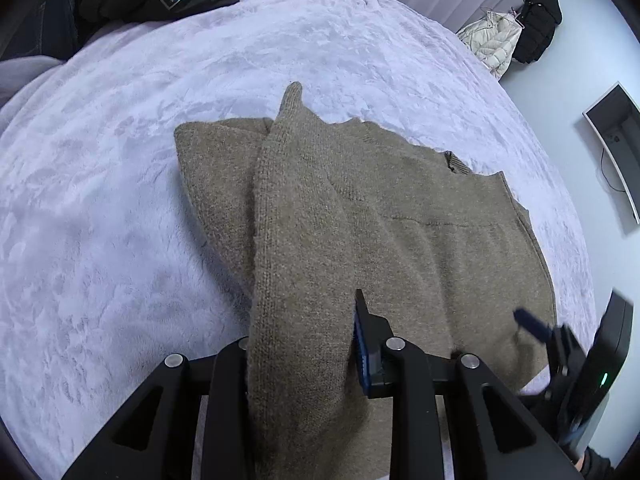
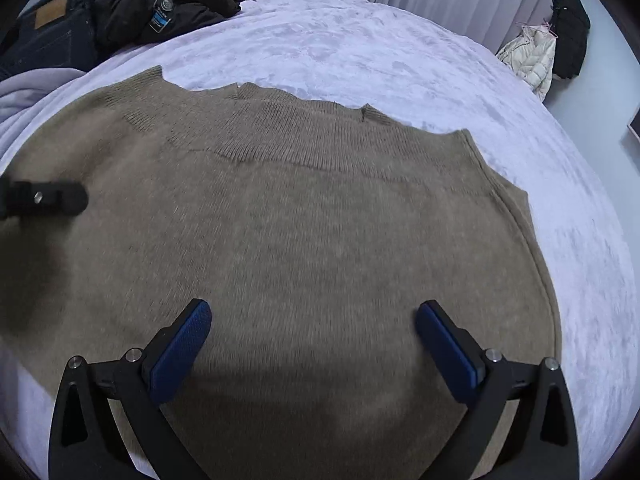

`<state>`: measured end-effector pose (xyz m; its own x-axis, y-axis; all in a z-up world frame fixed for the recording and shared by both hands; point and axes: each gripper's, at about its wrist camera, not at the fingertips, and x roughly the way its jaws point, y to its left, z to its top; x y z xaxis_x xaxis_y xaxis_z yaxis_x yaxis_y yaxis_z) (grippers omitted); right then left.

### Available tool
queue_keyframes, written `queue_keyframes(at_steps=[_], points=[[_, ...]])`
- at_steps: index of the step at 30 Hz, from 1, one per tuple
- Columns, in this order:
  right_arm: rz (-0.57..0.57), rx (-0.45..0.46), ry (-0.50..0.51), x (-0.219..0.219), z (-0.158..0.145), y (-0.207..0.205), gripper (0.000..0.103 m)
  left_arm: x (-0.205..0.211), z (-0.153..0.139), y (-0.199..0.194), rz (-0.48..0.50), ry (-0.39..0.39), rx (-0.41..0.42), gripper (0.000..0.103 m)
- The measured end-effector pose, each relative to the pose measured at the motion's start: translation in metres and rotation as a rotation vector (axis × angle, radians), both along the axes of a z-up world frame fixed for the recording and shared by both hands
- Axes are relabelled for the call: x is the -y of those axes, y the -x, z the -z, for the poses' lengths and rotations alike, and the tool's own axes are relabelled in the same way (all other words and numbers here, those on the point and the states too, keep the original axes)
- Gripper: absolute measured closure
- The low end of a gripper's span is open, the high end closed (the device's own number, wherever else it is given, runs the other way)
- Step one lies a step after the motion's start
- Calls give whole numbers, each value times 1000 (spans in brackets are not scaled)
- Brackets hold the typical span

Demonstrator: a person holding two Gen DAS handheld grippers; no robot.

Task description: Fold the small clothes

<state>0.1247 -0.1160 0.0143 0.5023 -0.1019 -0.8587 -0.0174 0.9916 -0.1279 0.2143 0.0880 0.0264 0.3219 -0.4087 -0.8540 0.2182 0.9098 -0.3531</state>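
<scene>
A brown knitted sweater [image 2: 304,216] lies flat on the bed, its ribbed edge at the far side. In the left wrist view the sweater [image 1: 420,216] has one sleeve [image 1: 296,240] lifted and drawn over its body. My left gripper [image 1: 304,344] is shut on that sleeve; its left finger is hidden by the knit. It shows at the left edge of the right wrist view [image 2: 44,200]. My right gripper [image 2: 312,344] is open and empty, just above the sweater's near part. It also shows in the left wrist view [image 1: 536,328].
A pale lilac fluffy blanket [image 1: 120,200] covers the bed. Dark clothes and jeans [image 2: 120,12] are piled at the far left. Curtains, hanging jackets [image 1: 520,36] and a wall monitor [image 1: 616,140] stand beyond the bed's right side.
</scene>
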Motion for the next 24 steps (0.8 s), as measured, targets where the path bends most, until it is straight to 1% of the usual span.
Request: queue_keyframes(at_steps=[3, 6, 7, 8, 10, 12, 14, 17, 20, 22, 24], points=[[-22, -54, -11, 2, 8, 22, 1, 12, -17, 4, 11, -25, 29, 75], [-76, -24, 2, 2, 8, 36, 1, 30, -27, 7, 20, -77, 44, 76], [-84, -40, -16, 6, 6, 34, 1, 35, -31, 8, 22, -86, 44, 76], [-74, -48, -43, 14, 2, 32, 1, 41, -35, 10, 23, -92, 41, 77], [-37, -26, -90, 31, -9, 31, 1, 51, -46, 12, 27, -98, 47, 77], [-9, -1, -97, 53, -18, 29, 1, 69, -58, 15, 40, -110, 57, 77], [15, 2, -92, 75, -21, 25, 1, 90, -68, 17, 57, -122, 69, 77], [45, 13, -124, 109, -27, 25, 1, 131, -81, 23, 93, -155, 86, 77], [89, 47, -157, 148, -37, 34, 1, 175, -86, 28, 133, -139, 81, 77], [116, 56, -167, 172, -40, 41, 1, 214, -82, 33, 174, -145, 72, 77], [131, 52, -167, 188, -38, 46, 1, 251, -70, 38, 211, -193, 67, 77]])
